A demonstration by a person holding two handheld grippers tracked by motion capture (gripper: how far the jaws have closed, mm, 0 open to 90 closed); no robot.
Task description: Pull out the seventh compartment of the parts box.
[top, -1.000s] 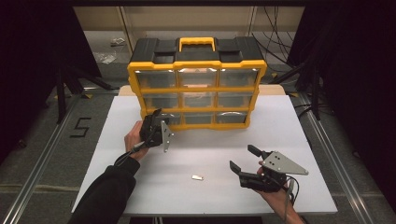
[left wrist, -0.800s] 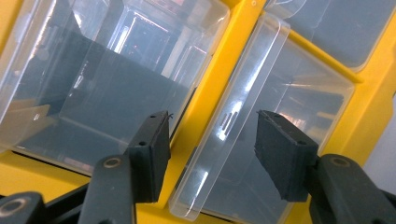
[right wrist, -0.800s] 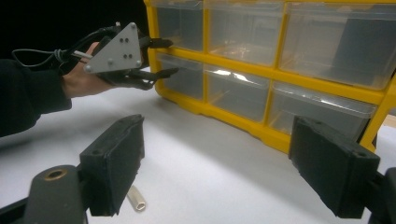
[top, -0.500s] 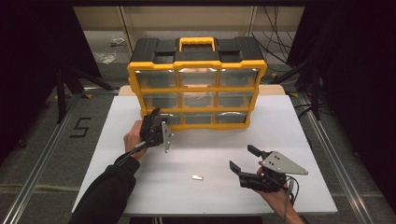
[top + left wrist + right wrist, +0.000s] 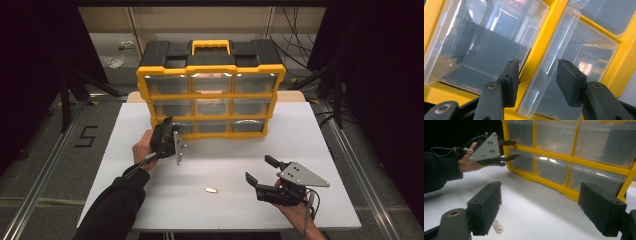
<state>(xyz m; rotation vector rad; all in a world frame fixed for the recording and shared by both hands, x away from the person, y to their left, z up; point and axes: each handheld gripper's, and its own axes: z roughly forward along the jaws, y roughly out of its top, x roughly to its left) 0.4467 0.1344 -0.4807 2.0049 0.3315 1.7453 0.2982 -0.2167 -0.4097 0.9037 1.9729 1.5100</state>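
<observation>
A yellow and black drawer cabinet (image 5: 210, 80) with clear drawers stands at the back of the white table (image 5: 320, 145). My left gripper (image 5: 167, 125) is at the cabinet's lower left drawers. In the left gripper view its jaws (image 5: 537, 62) have just been closing. They straddle a yellow bar and the clear front lip of a drawer (image 5: 549, 67), and the pads do not press on it. My right gripper (image 5: 258, 167) hovers near the table's front right, jaws wide open with nothing between them (image 5: 540, 186). A small metal piece (image 5: 211, 190) lies on the table between the hands.
The right gripper view shows the left gripper (image 5: 516, 149) and its grey plate at the cabinet's left end, with the metal piece (image 5: 497, 226) close to the near jaw. Dark floor, rails and cables surround the table.
</observation>
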